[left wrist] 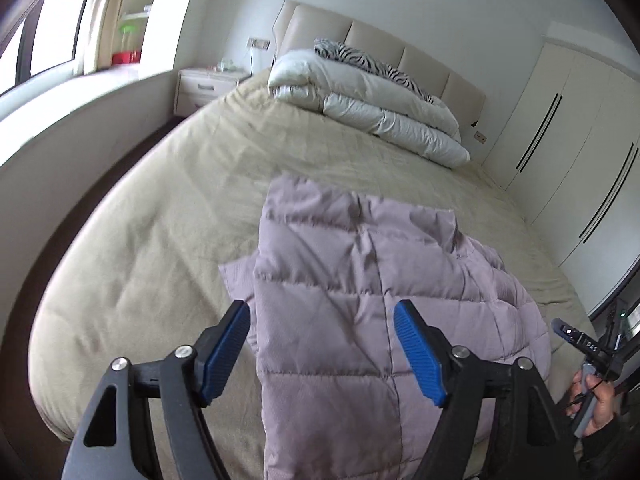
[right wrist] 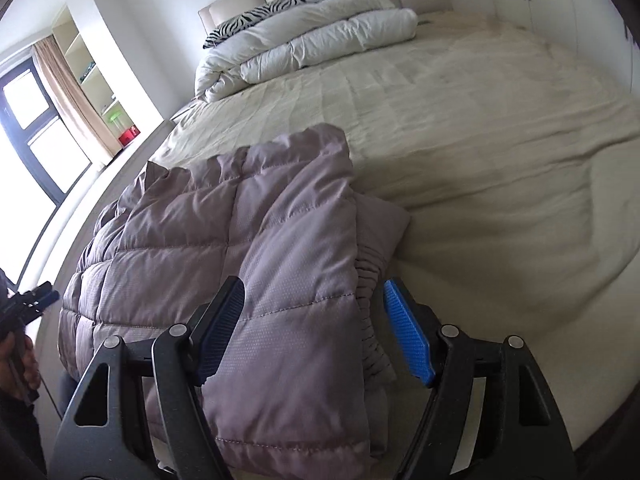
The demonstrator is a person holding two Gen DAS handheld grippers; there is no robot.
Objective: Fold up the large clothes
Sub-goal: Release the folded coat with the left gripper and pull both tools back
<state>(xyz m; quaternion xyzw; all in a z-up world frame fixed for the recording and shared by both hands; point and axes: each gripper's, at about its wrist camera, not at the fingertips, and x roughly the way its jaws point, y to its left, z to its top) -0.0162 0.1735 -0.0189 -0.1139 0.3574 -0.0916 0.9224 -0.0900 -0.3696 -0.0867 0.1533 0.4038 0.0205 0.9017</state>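
Note:
A mauve quilted puffer jacket [left wrist: 360, 300] [right wrist: 240, 248] lies folded on the beige bed [left wrist: 152, 240] [right wrist: 480, 140], near its front edge. In the left wrist view my left gripper [left wrist: 322, 306] hovers over the jacket's near part, its blue pads [left wrist: 418, 350] wide apart and not pressing the fabric. The right gripper [right wrist: 314, 282] stands open over the jacket's right folded edge, where a ribbed cuff [right wrist: 370, 300] shows between the fingers; nothing is gripped. Each view catches the other gripper at its side edge: the right gripper [left wrist: 576, 338] and the left gripper [right wrist: 36, 298], each held by a hand.
A folded white duvet [left wrist: 372, 108] [right wrist: 304, 44] and a zebra-print pillow [left wrist: 360, 58] lie by the padded headboard [left wrist: 384, 44]. A white nightstand [left wrist: 208, 88] stands left of the bed, white wardrobe doors [left wrist: 580, 152] to the right, a window [right wrist: 28, 120] and shelves on the left.

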